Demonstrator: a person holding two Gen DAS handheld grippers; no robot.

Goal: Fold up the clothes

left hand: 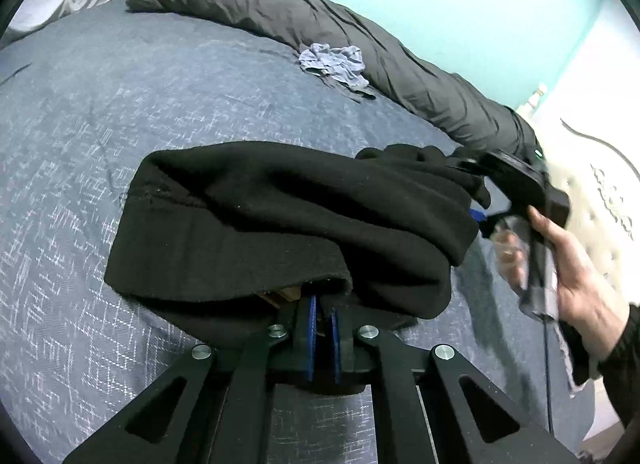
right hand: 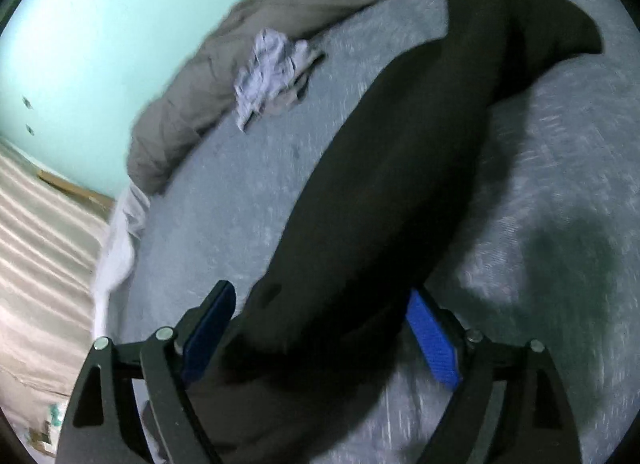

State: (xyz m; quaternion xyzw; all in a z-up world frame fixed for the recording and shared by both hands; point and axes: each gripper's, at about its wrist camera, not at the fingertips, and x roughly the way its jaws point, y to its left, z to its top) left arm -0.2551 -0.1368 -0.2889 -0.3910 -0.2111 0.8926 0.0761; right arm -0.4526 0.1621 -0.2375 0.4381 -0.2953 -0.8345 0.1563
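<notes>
black garment [left hand: 280,216]: soft, limp fleece, drapes | left gripper [left hand: 322,328]: fingers pinch its hem | right gripper [right hand: 320,328]: fingers wide around far end | take hold at hems, corners

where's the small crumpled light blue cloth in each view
Left wrist: the cloth sits upper centre, on the bedspread against the grey duvet.
Right wrist: the cloth sits upper left of centre, blurred, again at the duvet's edge.
Shared landmark: the rolled grey duvet along the teal wall; the black garment lies nearer the camera in both.
</notes>
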